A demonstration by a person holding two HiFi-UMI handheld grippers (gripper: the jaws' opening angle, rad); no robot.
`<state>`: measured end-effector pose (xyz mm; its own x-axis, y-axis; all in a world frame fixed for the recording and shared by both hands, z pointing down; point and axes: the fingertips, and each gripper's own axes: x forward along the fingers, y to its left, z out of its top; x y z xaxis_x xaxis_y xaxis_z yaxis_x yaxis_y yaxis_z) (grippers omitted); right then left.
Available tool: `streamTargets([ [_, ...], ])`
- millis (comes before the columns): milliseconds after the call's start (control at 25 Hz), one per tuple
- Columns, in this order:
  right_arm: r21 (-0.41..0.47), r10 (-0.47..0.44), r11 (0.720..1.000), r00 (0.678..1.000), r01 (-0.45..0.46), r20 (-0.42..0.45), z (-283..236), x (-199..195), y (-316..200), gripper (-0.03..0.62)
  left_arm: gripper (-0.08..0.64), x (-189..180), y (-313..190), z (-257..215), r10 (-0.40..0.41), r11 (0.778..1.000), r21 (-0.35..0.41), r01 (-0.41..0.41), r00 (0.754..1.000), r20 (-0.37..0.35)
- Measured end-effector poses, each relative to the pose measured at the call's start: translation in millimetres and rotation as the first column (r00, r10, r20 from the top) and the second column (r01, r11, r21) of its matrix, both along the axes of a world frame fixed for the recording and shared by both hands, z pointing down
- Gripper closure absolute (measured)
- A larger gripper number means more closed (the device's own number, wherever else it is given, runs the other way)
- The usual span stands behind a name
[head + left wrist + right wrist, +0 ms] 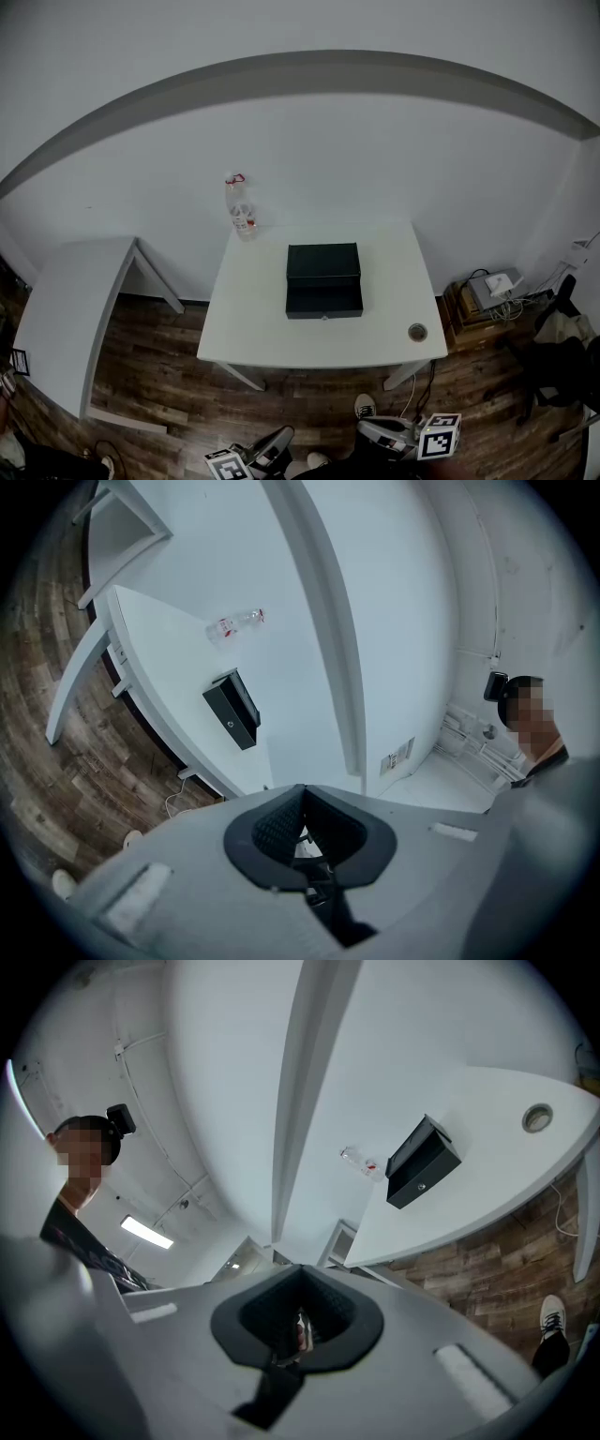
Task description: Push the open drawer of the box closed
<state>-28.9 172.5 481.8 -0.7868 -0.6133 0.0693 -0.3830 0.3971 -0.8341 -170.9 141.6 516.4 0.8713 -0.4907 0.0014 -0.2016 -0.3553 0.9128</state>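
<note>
A black box (323, 279) stands in the middle of the white table (281, 342). Its drawer (324, 304) juts out a little toward the near edge, with a small knob on its front. Both grippers hang low by the person's body, well short of the table. In the head view the left gripper (279, 439) is at the bottom left and the right gripper (367, 429) at the bottom right. The left gripper (300, 791) is shut on nothing, and the box (232, 708) lies far off in its view. The right gripper (300, 1269) is also shut and empty, with the box (422, 1162) far off.
A clear bottle with a red cap (241, 211) stands at the table's back left corner. A small round object (417, 332) lies near the front right corner. A second white table (66, 319) stands at the left. Cartons and devices (487, 291) sit on the floor at the right.
</note>
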Motion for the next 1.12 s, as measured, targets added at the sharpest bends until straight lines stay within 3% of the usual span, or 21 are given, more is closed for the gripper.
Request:
streamTargets([
  [760, -0.026, 0.062, 0.998, 0.998, -0.062, 0.010, 2.7, 14.2, -22.6, 0.570, 0.561, -1.0, -2.6, 4.5, -0.004, 0.999, -0.039, 0.004, 1.000, 0.017],
  [1120, -0.011, 0.113, 0.993, 0.991, -0.114, -0.066, 0.9, 62.7, -80.3, 0.541, 0.561, 17.7, -25.8, 12.2, -0.039, 0.997, -0.064, 0.039, 0.999, 0.010],
])
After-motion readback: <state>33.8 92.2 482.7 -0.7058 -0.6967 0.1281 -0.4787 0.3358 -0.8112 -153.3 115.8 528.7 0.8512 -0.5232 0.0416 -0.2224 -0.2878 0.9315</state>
